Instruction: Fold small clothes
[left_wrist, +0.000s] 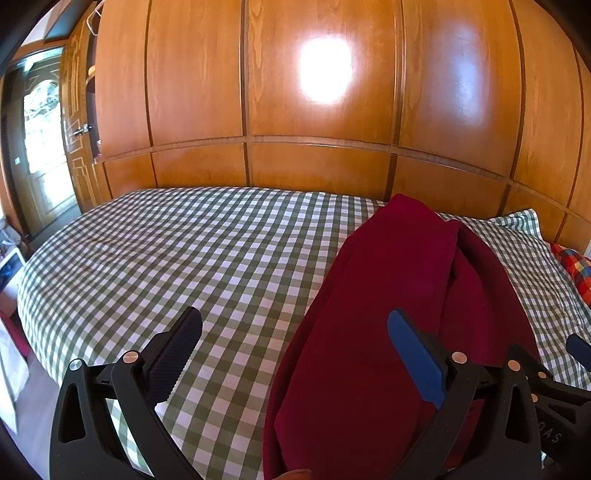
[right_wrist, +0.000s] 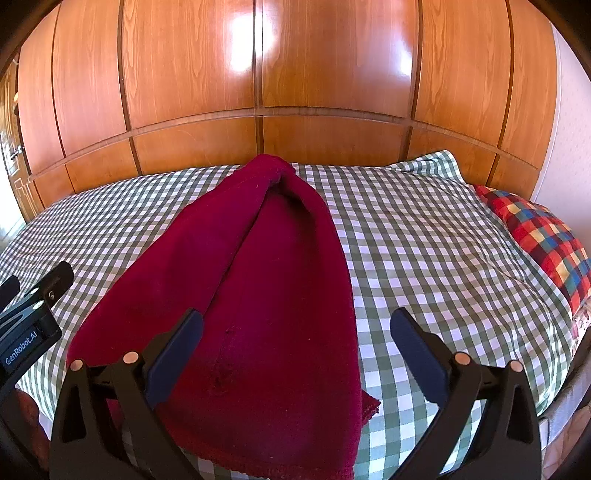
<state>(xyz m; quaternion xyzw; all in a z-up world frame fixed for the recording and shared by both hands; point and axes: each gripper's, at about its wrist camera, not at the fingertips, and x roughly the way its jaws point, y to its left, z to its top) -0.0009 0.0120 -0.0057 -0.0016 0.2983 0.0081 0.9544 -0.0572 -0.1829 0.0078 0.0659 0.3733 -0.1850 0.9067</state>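
Observation:
A dark red knitted garment (right_wrist: 266, 280) lies lengthwise on the green-and-white checked bed (right_wrist: 424, 236), folded into a long strip that narrows toward the far end. It also shows in the left wrist view (left_wrist: 388, 295). My right gripper (right_wrist: 295, 350) is open and empty, hovering over the garment's near end, its left finger above the cloth. My left gripper (left_wrist: 295, 350) is open and empty, to the left of the garment, with its right finger (left_wrist: 413, 350) over the cloth. The left gripper's body (right_wrist: 33, 314) shows at the left edge of the right wrist view.
A wooden panelled wardrobe wall (right_wrist: 295, 92) stands behind the bed. A multicoloured checked pillow (right_wrist: 546, 236) lies at the bed's right end. A doorway (left_wrist: 40, 147) is at far left. The bed's left half (left_wrist: 166, 251) is bare sheet.

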